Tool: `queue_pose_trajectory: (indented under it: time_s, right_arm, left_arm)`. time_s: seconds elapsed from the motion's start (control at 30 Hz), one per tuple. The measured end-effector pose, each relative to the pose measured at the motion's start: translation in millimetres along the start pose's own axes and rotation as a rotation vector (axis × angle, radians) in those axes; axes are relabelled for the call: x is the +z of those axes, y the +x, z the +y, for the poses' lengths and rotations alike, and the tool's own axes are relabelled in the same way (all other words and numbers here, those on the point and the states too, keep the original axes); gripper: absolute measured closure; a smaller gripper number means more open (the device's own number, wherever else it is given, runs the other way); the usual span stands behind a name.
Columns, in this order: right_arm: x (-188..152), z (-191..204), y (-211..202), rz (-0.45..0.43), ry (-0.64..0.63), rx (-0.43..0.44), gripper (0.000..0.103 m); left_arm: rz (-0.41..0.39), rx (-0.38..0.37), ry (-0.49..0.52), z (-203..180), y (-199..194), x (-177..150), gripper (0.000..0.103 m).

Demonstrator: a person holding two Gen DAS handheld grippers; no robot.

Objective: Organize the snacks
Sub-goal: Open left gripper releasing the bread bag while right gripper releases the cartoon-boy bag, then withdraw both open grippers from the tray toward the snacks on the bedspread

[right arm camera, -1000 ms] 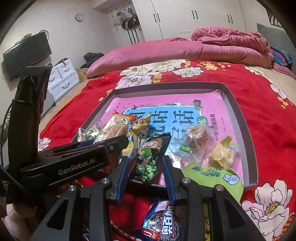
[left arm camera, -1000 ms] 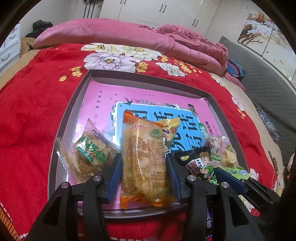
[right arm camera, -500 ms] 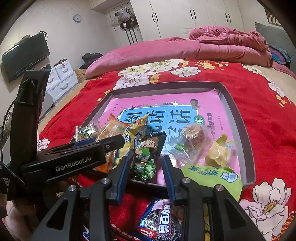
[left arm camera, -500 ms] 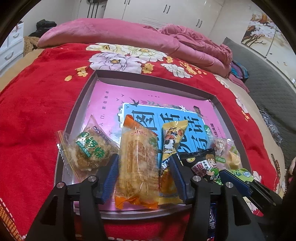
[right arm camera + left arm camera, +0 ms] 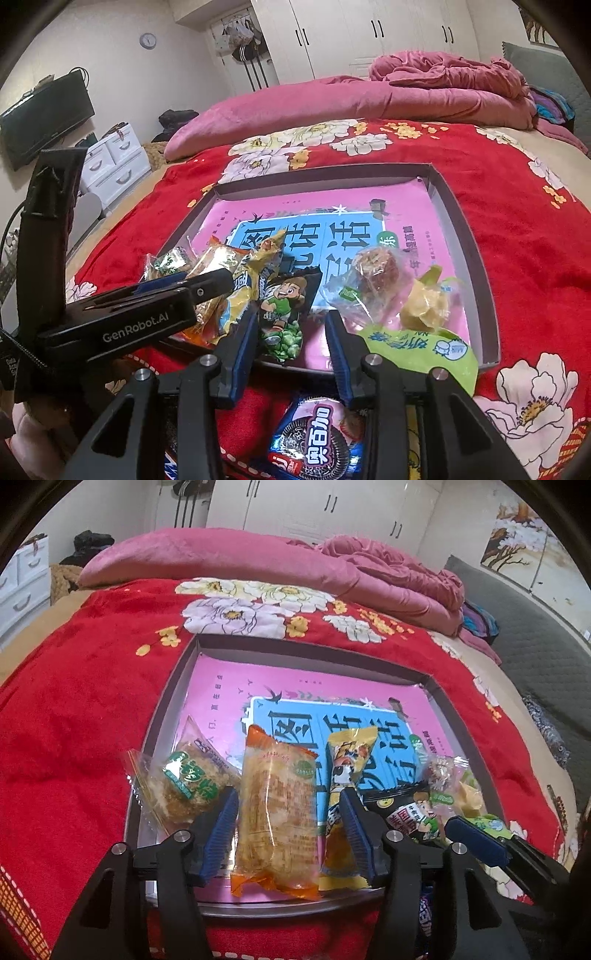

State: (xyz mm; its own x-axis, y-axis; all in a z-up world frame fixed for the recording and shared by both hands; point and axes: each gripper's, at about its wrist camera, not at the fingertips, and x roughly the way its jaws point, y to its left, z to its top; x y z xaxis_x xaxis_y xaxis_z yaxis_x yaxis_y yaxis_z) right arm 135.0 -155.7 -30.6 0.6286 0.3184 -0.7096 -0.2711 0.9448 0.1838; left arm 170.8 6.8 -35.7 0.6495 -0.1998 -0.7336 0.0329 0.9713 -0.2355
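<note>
Tray (image 5: 168,716): shallow, on red bedspread (image 5: 66,716); snack packets lined along near edge.
Orange packet (image 5: 277,808): flat in tray, long axis near-to-far, sealed end at near rim.
Left gripper (image 5: 288,830): just opening, spread, pads clear of orange packet between them.
Right gripper (image 5: 291,343): just opening, slightly parted around black pea packet (image 5: 282,310), lying near-to-far.

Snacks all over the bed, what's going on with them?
A person holding two grippers is lining up snacks in a shallow tray on the red bedspread. The left gripper has just been opening around an orange pastry packet lying in the tray. The right gripper has just been opening too, letting go of a black green-pea packet at the tray's near edge. An Oreo packet waits outside on the bedspread.
</note>
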Motion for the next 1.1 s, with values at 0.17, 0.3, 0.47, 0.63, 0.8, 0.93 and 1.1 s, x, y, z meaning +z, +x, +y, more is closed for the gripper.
queue_pose_trajectory:
  time_s: [0.17,0.3,0.47,0.63,0.8,0.93,1.1]
  right_arm:
    - [0.3,0.2,-2.1,-0.009,-0.002,-0.006,0.06]
    - [0.8,0.1,-3.1,-0.013,-0.002,-0.011,0.06]
    - [0.7,-0.2,-4.9,-0.017,-0.004,-0.014,0.057]
    - [1.8,-0.7,-9.4,-0.039,-0.005,-0.016,0.054]
    - [3.3,-0.6,-12.2,-0.055,-0.008,-0.02,0.048]
    - [3.9,-1.4,-13.1,-0.06,-0.006,-0.025,0.046]
    - [4.7,-3.4,-14.8,-0.067,-0.002,-0.033,0.045]
  left_arm:
    - [-0.005,-0.004,-0.001,0.1,-2.5,0.3,0.039]
    - [-0.021,-0.012,-0.001,0.5,-5.9,1.5,0.037]
    - [-0.03,-0.018,0.013,-1.2,-12.1,0.8,0.034]
    - [-0.03,-0.023,0.024,-4.0,-15.7,0.0,0.033]
    - [-0.035,-0.028,0.027,-4.6,-20.2,-1.1,0.033]
    - [-0.037,-0.037,0.026,-4.9,-23.3,-1.7,0.026]
    - [-0.041,-0.041,0.029,-5.7,-26.5,-2.4,0.026]
